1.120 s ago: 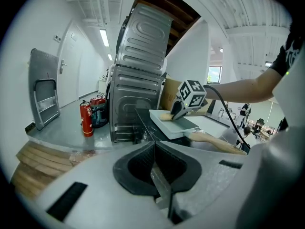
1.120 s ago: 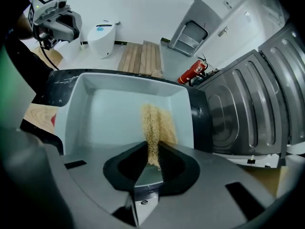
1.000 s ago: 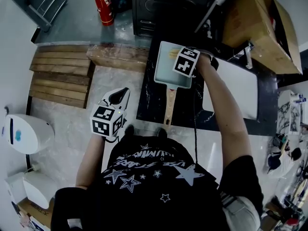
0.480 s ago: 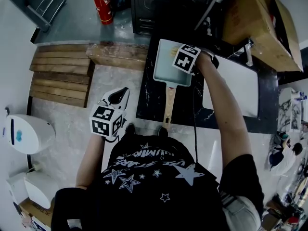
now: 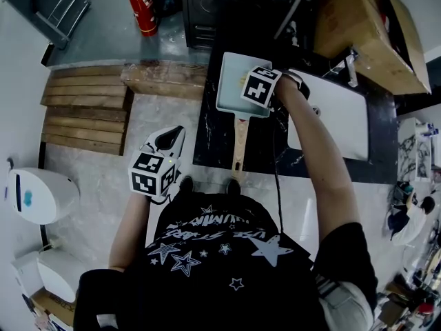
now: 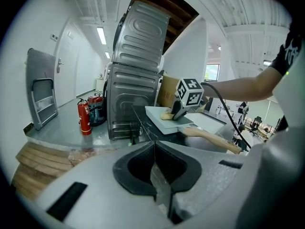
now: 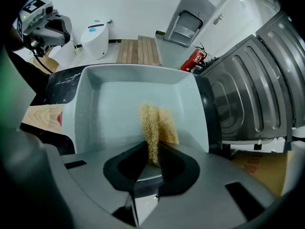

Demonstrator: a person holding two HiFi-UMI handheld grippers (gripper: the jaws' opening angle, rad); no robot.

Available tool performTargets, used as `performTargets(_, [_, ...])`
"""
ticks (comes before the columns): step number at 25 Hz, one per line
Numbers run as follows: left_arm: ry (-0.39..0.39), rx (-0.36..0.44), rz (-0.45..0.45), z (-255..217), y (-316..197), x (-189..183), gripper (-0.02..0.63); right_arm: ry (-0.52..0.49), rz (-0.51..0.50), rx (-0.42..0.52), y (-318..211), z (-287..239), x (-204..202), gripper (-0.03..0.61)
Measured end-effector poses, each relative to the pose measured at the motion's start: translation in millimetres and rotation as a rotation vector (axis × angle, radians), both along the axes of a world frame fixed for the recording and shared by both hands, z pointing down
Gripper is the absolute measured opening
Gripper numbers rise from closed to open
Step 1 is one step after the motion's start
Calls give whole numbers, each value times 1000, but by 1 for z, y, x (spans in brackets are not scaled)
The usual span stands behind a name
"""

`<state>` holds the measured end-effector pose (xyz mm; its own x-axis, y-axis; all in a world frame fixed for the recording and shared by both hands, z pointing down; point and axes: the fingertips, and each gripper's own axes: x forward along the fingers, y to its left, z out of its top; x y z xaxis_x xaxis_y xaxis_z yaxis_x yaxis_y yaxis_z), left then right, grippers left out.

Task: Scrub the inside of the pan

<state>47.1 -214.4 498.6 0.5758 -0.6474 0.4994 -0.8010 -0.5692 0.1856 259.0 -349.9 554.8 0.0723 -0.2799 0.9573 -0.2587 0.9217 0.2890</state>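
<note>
A pale blue rectangular pan [image 5: 229,81] with a wooden handle [image 5: 240,142] lies on the dark marble counter [image 5: 210,140]. My right gripper [image 5: 251,83] is over the pan's right side, shut on a yellow mesh sponge [image 5: 242,79]. In the right gripper view the sponge [image 7: 156,125] stands out from the shut right gripper [image 7: 153,157] and touches the pan floor [image 7: 119,101] near its far wall. My left gripper [image 5: 172,132] hangs off the counter to the left, shut on nothing. In the left gripper view the shut left gripper [image 6: 154,146] faces the pan [image 6: 164,121].
A white board [image 5: 331,119] lies on the counter right of the pan. Behind stand a dark steel cabinet [image 5: 234,9] and a cardboard box [image 5: 365,26]. On the floor are a red fire extinguisher [image 5: 141,9], a wooden pallet [image 5: 83,112] and a white bin [image 5: 34,193].
The right gripper with the sponge has shifted slightly across the pan's right side. The left gripper has stayed where it was. The whole view has drifted a little.
</note>
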Motion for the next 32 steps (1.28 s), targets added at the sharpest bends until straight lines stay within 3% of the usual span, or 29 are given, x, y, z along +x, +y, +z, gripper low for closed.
performTargets(17, [13,1,37,3,12,8,9,-16,-38,-190,56,0,-8,64])
performTargets(25, [19,6,27,0,5,2,9,-24,-22,-324,74,-1,-9,63])
performTargets(32, [28,2,37,1,5,0,9,-30,-20,-340,75,-3,-11,64])
